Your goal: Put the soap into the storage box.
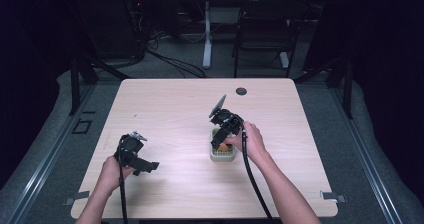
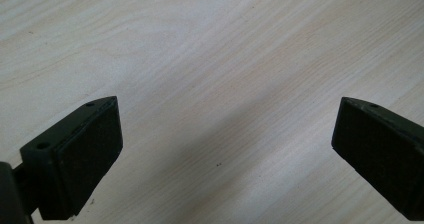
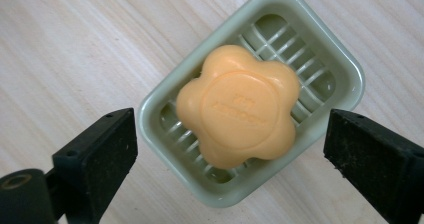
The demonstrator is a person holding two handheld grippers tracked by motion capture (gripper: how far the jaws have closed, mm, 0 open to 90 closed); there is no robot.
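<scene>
An orange flower-shaped soap (image 3: pixel 239 106) lies in a pale green slatted soap dish (image 3: pixel 345 69) on the light wood table. My right gripper (image 3: pixel 230 159) hangs open just above them, its jaws wide on either side of the dish and touching nothing. In the high view the right gripper (image 1: pixel 221 136) points down over the soap dish (image 1: pixel 222 155) right of the table's middle. My left gripper (image 1: pixel 142 165) rests low at the front left, held by a hand. Its jaws stand open over bare wood, with the left gripper (image 2: pixel 225 154) holding nothing.
The table (image 1: pixel 165 109) has a dark grommet hole (image 1: pixel 241 91) near its far edge. Black cables trail from both grippers toward the front edge. A black chair (image 1: pixel 265 29) and a white desk leg (image 1: pixel 206 34) stand on the floor beyond the table.
</scene>
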